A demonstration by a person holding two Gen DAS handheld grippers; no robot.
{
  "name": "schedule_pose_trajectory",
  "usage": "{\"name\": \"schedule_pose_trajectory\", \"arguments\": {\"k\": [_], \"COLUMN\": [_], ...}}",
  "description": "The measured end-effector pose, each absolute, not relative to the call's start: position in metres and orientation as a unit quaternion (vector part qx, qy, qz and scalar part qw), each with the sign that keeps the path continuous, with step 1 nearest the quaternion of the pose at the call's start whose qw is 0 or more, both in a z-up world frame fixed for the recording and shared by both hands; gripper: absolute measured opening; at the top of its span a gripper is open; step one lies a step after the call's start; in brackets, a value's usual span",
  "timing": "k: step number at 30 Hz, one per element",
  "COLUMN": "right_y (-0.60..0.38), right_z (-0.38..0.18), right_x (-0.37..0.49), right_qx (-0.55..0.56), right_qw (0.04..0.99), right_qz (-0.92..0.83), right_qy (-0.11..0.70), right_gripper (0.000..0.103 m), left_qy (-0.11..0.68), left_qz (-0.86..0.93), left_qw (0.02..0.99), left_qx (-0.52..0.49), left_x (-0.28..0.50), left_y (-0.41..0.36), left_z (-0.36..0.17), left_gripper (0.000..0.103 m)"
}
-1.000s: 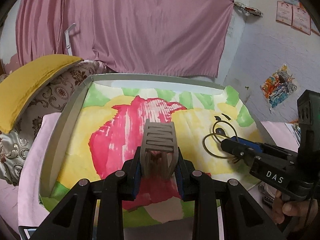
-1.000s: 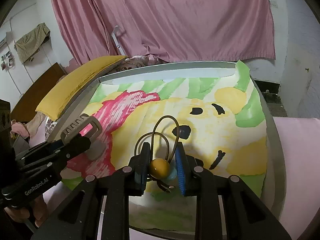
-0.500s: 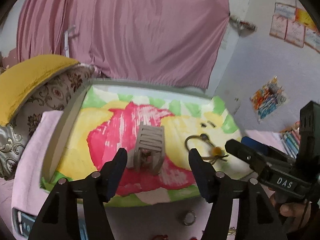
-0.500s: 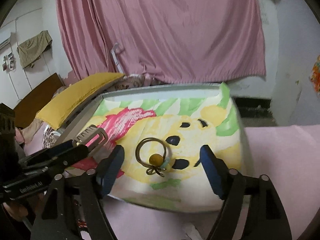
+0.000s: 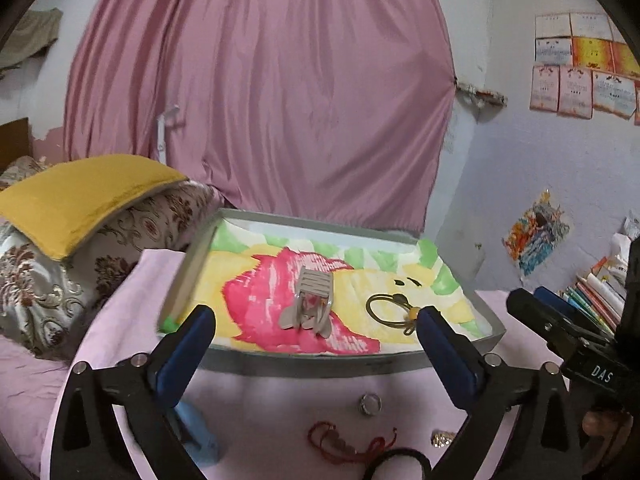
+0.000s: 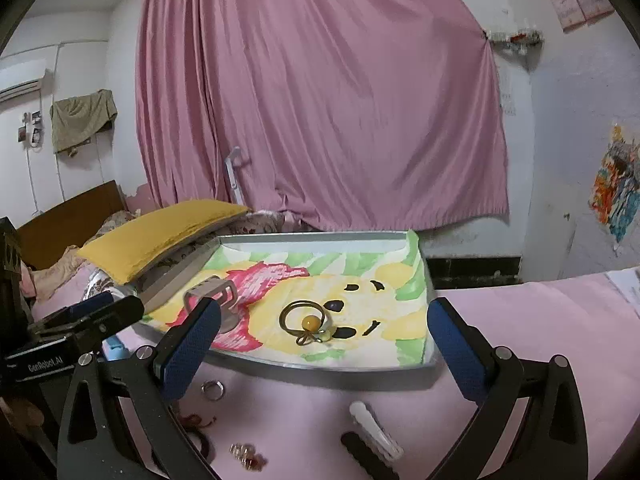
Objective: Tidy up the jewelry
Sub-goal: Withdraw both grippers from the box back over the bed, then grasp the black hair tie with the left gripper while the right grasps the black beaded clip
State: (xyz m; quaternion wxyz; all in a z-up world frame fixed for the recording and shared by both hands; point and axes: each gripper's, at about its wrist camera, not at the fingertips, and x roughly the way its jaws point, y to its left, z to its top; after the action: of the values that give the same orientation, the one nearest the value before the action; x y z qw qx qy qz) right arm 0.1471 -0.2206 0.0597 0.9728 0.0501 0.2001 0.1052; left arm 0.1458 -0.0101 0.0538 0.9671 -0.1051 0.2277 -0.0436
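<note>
A grey tray [image 5: 304, 365] [image 6: 332, 372] lined with a pink, yellow and green drawing sits on the pink cloth. In it lie a grey claw hair clip [image 5: 311, 300] [image 6: 214, 294] and a brass hair tie with a yellow bead [image 5: 392, 312] [image 6: 306, 322]. My left gripper [image 5: 314, 356] is open and empty, pulled back in front of the tray. My right gripper [image 6: 320, 350] is open and empty, also in front of the tray. On the cloth nearer me lie a silver ring [image 5: 370, 404] [image 6: 213, 390], a red cord bracelet [image 5: 344, 446], a black hair tie [image 5: 396, 464] and small earrings [image 6: 246, 456].
A white clip [image 6: 374, 430] and a black strip [image 6: 366, 458] lie on the cloth at front right. A blue item [image 5: 196, 428] lies at front left. A yellow cushion [image 5: 76, 196] on patterned pillows is left of the tray. A pink curtain [image 5: 260, 100] hangs behind. Books [image 5: 596, 296] stand at right.
Both grippers opened, leaving the claw clip and the beaded hair tie in the tray, then drew back towards me and rose, so loose jewelry on the cloth came into view.
</note>
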Motion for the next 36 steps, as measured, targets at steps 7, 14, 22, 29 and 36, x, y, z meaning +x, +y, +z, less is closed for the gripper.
{"name": "schedule_pose_trajectory", "arguments": {"k": [7, 14, 22, 29, 36], "right_y": [-0.228, -0.234, -0.244, -0.250, -0.250], "right_z": [0.063, 0.062, 0.049, 0.032, 0.019], "right_x": [0.111, 0.088, 0.083, 0.093, 0.104], "right_qx": [0.046, 0.038, 0.013, 0.013, 0.016], "right_qw": [0.977, 0.977, 0.967, 0.951, 0.933], "right_qz": [0.105, 0.102, 0.105, 0.111, 0.125], "right_qy": [0.179, 0.185, 0.233, 0.289, 0.338], "right_gripper": [0.101, 0.101, 0.101, 0.101, 0.101], "left_qy": [0.192, 0.189, 0.233, 0.280, 0.322], "left_qz": [-0.044, -0.050, -0.055, -0.069, -0.095], "left_qw": [0.976, 0.978, 0.968, 0.953, 0.936], "left_qx": [-0.092, -0.077, -0.077, -0.094, -0.106], "left_x": [0.108, 0.082, 0.072, 0.075, 0.083], "left_y": [-0.013, -0.019, -0.022, -0.021, -0.026], "left_z": [0.058, 0.055, 0.037, 0.020, 0.012], "left_gripper": [0.102, 0.102, 0.102, 0.102, 0.102]}}
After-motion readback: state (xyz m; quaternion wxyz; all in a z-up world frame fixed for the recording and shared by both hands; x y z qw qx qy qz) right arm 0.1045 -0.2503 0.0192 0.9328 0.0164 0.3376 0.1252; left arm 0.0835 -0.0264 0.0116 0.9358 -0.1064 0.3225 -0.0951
